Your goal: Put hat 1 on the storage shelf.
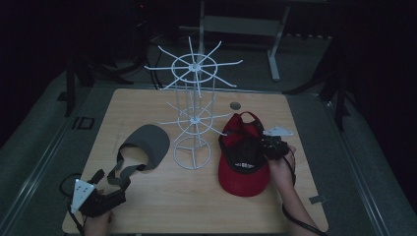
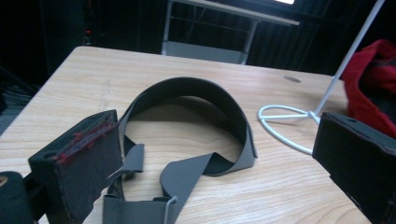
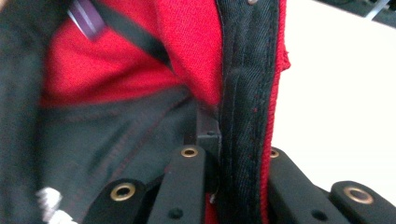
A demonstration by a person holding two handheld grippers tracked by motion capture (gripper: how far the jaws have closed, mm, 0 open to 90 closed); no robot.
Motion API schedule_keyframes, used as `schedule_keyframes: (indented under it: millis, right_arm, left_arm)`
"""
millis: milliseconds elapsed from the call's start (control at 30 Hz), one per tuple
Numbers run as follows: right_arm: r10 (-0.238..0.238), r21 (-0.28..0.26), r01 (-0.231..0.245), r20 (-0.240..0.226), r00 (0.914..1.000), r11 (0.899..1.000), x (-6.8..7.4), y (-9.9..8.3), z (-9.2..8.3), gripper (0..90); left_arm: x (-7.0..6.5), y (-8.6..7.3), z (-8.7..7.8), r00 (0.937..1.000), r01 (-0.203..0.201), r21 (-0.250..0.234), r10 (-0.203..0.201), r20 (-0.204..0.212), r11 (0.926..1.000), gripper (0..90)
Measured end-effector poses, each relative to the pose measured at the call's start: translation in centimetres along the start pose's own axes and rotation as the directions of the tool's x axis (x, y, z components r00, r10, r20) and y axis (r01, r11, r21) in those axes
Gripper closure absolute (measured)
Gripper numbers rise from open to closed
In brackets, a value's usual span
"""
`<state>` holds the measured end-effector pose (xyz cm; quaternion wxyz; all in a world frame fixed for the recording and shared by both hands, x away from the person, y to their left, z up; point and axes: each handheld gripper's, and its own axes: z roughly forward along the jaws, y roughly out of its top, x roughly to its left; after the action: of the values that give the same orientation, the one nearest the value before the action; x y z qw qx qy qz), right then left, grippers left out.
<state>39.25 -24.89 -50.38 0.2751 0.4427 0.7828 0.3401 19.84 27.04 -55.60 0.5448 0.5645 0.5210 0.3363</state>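
Observation:
A red cap (image 1: 244, 167) with a black lining lies upside down on the right half of the table. My right gripper (image 1: 268, 147) is at its right rim, shut on the cap's edge. In the right gripper view the black sweatband (image 3: 247, 93) runs between the jaws of the right gripper (image 3: 219, 154), with red cloth (image 3: 130, 60) on the left. A grey visor (image 1: 147, 142) lies at the left. My left gripper (image 1: 114, 181) stands open at the visor's strap end. Its pads flank the grey strap (image 2: 187, 177) without touching it, and the visor's brim (image 2: 196, 93) arches beyond.
A white wire rack (image 1: 193, 113) with radiating hooks stands mid-table between visor and cap; its base ring (image 2: 285, 121) lies near the visor. A small dark disc (image 1: 235, 105) sits at the back of the wooden table (image 1: 147, 206). Dark floor surrounds the table.

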Motion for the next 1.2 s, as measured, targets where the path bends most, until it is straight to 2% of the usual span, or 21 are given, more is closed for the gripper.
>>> schedule_keyframes:
  millis: [100,133,167,200,233,400,433,467,633,667,767,900,967,1000,1200]
  right_arm:
    - [0.014,-0.023,-0.014,-0.002,0.9999,1.000,0.0,0.4,-0.8,87.0]
    - [0.033,-0.049,-0.033,-0.003,0.9995,0.998,0.0,0.9,-1.8,86.9]
    - [0.033,-0.049,-0.033,-0.003,0.9995,0.998,0.0,0.9,-1.8,86.9]
    - [0.053,-0.078,-0.053,-0.008,0.9986,0.996,-0.1,1.4,-2.9,86.9]
    - [0.053,-0.078,-0.053,-0.008,0.9986,0.996,-0.1,1.4,-2.9,86.9]
    - [0.074,-0.148,-0.073,0.000,0.9973,0.986,-0.5,2.4,-5.4,87.0]
    - [0.080,-0.171,-0.079,-0.003,0.9968,0.982,-0.7,2.8,-6.5,86.9]
    - [0.080,-0.171,-0.079,-0.003,0.9968,0.982,-0.7,2.8,-6.5,86.9]
    - [0.071,-0.206,-0.069,0.002,0.9975,0.976,-0.7,3.3,-8.6,86.9]
    - [0.071,-0.210,-0.069,0.003,0.9975,0.975,-0.8,3.3,-9.0,86.9]
    - [0.081,-0.225,-0.080,-0.006,0.9967,0.971,-0.9,3.3,-10.1,86.9]
    - [0.093,-0.245,-0.092,-0.011,0.9956,0.965,-1.0,3.1,-11.5,86.9]
    - [0.093,-0.263,-0.095,-0.022,0.9955,0.960,-1.0,3.0,-12.4,86.9]
    - [0.091,-0.267,-0.093,-0.023,0.9956,0.959,-0.9,3.1,-12.7,86.9]
    - [0.080,-0.283,-0.084,-0.024,0.9965,0.955,-0.8,3.2,-14.0,86.9]
  left_arm:
    - [0.0,0.0,0.1,1.0000,-0.003,0.006,0.003,0.000,1.0000,1.7]
    - [0.0,0.0,0.1,1.0000,-0.003,0.007,0.003,0.002,1.0000,1.7]
    - [0.0,0.0,0.1,1.0000,-0.004,0.009,0.004,0.004,1.0000,1.7]
    - [-0.1,0.0,0.1,1.0000,-0.007,0.012,0.007,0.001,0.9999,1.7]
    - [-0.1,0.0,0.1,1.0000,-0.007,0.016,0.007,0.005,0.9999,1.7]
    - [-0.3,0.1,0.2,0.9998,-0.015,0.031,0.015,0.014,0.9994,1.7]
    - [-0.5,0.1,0.2,0.9998,-0.015,0.040,0.014,0.014,0.9991,1.7]
    - [-0.5,0.1,0.2,0.9998,-0.015,0.040,0.014,0.014,0.9991,1.7]
    - [-1.0,0.5,0.0,0.9973,-0.064,0.058,0.061,0.041,0.9963,1.7]
    - [-1.2,0.5,0.1,0.9968,-0.074,0.065,0.072,0.033,0.9951,1.7]
    - [-1.7,0.7,0.1,0.9947,-0.087,0.082,0.082,0.062,0.9928,1.7]
    - [-2.7,1.4,0.1,0.9884,-0.105,0.086,0.095,0.119,0.9907,1.7]
    - [-3.7,2.3,0.1,0.9812,-0.115,0.084,0.100,0.165,0.9897,1.8]
    - [-3.7,2.3,0.1,0.9812,-0.115,0.084,0.100,0.165,0.9897,2.5]
    - [-6.1,4.4,-0.1,0.9618,-0.156,0.069,0.135,0.238,0.9854,2.6]
